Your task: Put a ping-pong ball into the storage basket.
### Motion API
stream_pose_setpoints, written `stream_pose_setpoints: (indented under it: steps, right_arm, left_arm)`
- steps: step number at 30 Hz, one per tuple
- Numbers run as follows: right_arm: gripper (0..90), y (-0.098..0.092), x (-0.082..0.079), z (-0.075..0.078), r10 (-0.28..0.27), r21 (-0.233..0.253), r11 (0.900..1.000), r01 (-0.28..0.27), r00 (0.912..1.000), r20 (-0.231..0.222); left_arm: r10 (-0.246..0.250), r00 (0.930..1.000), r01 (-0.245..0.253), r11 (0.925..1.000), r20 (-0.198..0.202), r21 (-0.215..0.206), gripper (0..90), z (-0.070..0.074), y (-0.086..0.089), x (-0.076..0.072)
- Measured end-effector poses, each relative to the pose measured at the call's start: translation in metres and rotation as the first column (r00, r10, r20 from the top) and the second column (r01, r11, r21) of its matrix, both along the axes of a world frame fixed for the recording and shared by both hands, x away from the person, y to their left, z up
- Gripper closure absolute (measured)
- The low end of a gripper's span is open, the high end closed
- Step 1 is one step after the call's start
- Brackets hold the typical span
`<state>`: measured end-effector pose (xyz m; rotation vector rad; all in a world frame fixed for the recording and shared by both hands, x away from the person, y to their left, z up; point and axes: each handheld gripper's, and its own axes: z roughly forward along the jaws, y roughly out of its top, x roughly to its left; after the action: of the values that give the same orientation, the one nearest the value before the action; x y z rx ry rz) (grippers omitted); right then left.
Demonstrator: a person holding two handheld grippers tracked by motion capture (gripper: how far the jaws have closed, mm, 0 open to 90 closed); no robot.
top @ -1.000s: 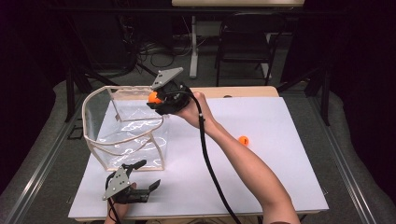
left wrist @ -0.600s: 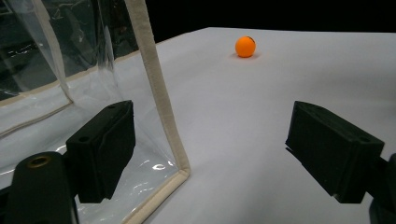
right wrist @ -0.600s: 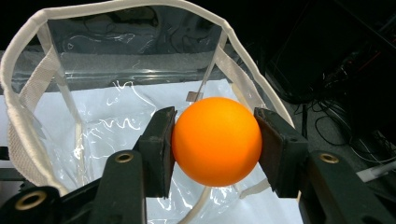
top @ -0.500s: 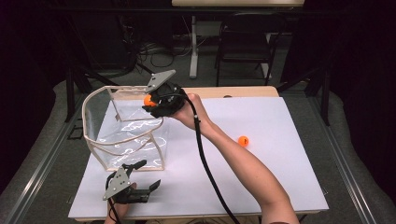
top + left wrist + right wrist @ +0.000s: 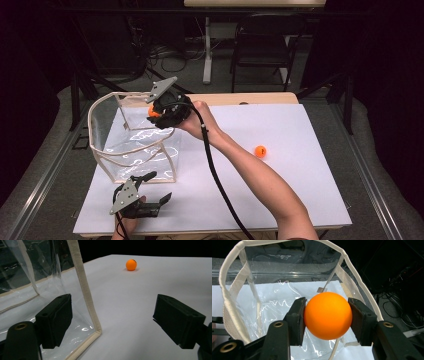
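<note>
A clear plastic bag (image 5: 131, 147) with cream trim stands open on the white table (image 5: 280, 190). My right gripper (image 5: 154, 113) is shut on an orange ball (image 5: 327, 315) and holds it just above the bag's open mouth (image 5: 287, 272). A second orange ball (image 5: 260, 150) lies on the table to the right, seen far off as the orange ball (image 5: 131, 264) in the left gripper view. My left gripper (image 5: 152, 187) rests open near the table's front edge, its jaws wide apart, one on each side of the bag's near corner (image 5: 86, 302).
A black cable (image 5: 215, 170) trails from the right gripper along the person's forearm. Chairs and desk legs stand in the dark behind the table. Bare white table lies right of the bag.
My right gripper has carried the orange ball leftward, from beside the bag's far right rim to over its mouth. The left gripper has stayed put.
</note>
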<state>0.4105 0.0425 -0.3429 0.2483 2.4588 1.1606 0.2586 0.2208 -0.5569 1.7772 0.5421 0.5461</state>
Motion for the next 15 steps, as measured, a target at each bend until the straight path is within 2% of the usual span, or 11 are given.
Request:
stream_pose_setpoints:
  steps: [15]
  right_arm:
    - [50.7, 0.0101, -0.0003, -0.0055, 0.011, -0.05, 0.999, -0.012, 0.9997, -0.023]
  left_arm:
    - [-0.001, 1.0, 0.001, 1.0, -0.001, 0.002, 15.7, 0.0002, 0.0001, 0.0002]
